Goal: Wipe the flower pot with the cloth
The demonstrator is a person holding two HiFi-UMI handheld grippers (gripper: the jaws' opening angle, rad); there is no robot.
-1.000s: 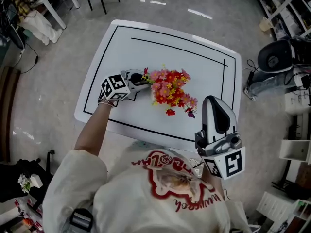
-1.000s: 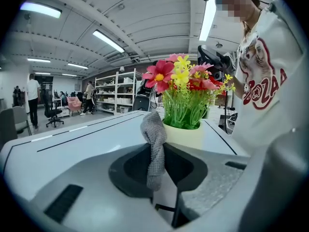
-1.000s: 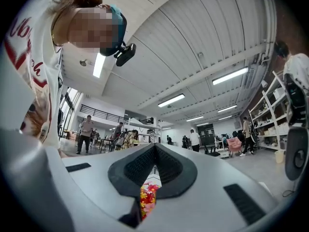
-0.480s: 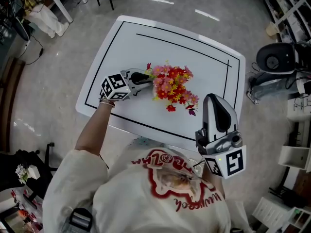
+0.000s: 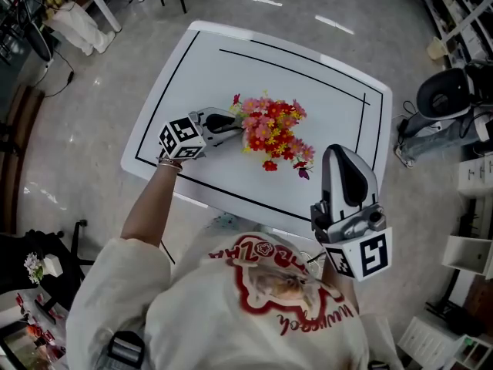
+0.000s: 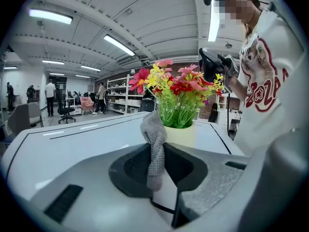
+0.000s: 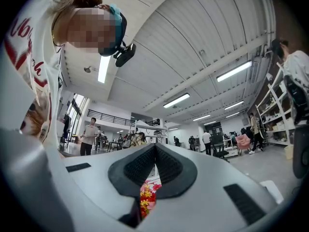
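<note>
Here, a person stands over a white table (image 5: 323, 91) with a hand-held gripper in each hand. The left gripper (image 5: 233, 126) is clamped on a grey mesh cloth (image 6: 154, 139), which sticks up just in front of the cream flower pot (image 6: 184, 135). The pot holds red and yellow artificial flowers (image 5: 271, 133) and sits near the table's middle. Over the last second this gripper has barely shifted, so wiping looks only just begun or paused; whether cloth touches pot is unclear. The right gripper (image 5: 343, 164), closed and empty, stays raised by the chest.
</note>
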